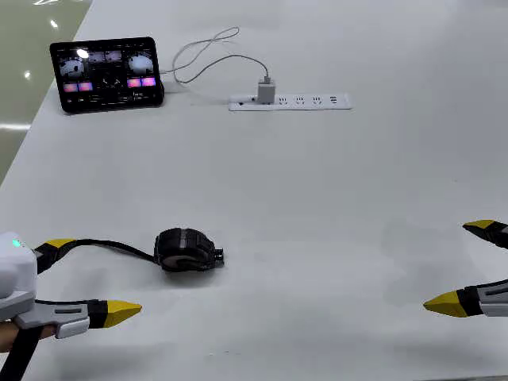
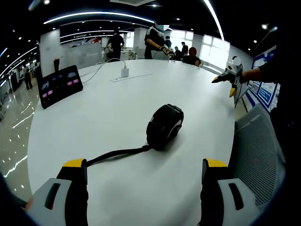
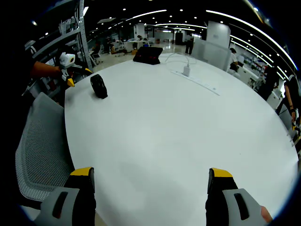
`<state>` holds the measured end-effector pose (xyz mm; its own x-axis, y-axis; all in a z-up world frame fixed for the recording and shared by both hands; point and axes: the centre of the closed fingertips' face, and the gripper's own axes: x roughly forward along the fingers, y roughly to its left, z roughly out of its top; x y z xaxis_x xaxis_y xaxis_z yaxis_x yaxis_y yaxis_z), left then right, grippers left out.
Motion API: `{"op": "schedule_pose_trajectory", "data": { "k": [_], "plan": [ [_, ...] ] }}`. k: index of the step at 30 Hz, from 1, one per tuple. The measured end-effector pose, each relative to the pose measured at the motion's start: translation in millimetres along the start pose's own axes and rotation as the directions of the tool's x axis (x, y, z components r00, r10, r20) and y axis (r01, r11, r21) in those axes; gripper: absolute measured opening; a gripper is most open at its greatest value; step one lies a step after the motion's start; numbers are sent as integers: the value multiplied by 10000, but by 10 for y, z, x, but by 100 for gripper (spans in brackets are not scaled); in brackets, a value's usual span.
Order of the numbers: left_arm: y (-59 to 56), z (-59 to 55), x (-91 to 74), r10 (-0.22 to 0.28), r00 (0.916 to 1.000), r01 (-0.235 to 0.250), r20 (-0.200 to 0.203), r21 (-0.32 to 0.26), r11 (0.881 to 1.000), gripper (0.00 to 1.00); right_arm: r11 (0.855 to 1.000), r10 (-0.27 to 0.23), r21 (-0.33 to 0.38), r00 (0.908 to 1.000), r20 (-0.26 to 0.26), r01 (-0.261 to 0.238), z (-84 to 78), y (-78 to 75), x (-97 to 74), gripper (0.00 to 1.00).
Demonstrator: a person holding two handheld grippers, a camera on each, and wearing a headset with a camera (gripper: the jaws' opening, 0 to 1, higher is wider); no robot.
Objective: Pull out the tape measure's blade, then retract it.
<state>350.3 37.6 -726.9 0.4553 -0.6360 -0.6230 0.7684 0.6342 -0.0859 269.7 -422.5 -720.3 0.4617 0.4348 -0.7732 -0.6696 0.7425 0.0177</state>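
Left gripper [image 1: 95, 275], jaws apart, near black tape measure [image 1: 186, 250]

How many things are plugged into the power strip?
1: a white charger at the power strip's left end, its cable looping toward the tablet. The other sockets look free.

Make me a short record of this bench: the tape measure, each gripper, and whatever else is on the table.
tape measure: black, lying on the table, blade not out
left gripper: open, beside the tape measure, holding nothing
strap: runs from the tape measure toward the left gripper
right gripper: open, well apart on the other side
tablet: lit, far side
power strip: charger plugged in
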Motion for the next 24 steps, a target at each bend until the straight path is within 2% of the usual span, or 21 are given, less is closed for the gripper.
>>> {"op": "schedule_pose_trajectory", "data": {
  "k": [13,18,19,22,24],
  "plan": [
    [36,59,4,-47,10000,47,20,167,9998,99,10000,-25,58,10000,7,25,-25,43,-23,99],
    [60,54,20,31,9999,-28,-111,296,9996,99,10000,-56,-1,10000,-60,56,-43,36,-31,99],
    [55,60,21,-27,9999,30,-118,265,9996,99,9977,-310,-587,9986,435,336,39,-26,-27,99],
    [53,75,21,-67,9999,72,-136,367,9993,99,9997,-219,-55,9995,205,220,0,-18,-39,99],
    [51,87,23,-94,9998,101,-145,436,9990,99,9995,-251,-157,9993,283,256,9,-34,-35,99]
  ]
}}
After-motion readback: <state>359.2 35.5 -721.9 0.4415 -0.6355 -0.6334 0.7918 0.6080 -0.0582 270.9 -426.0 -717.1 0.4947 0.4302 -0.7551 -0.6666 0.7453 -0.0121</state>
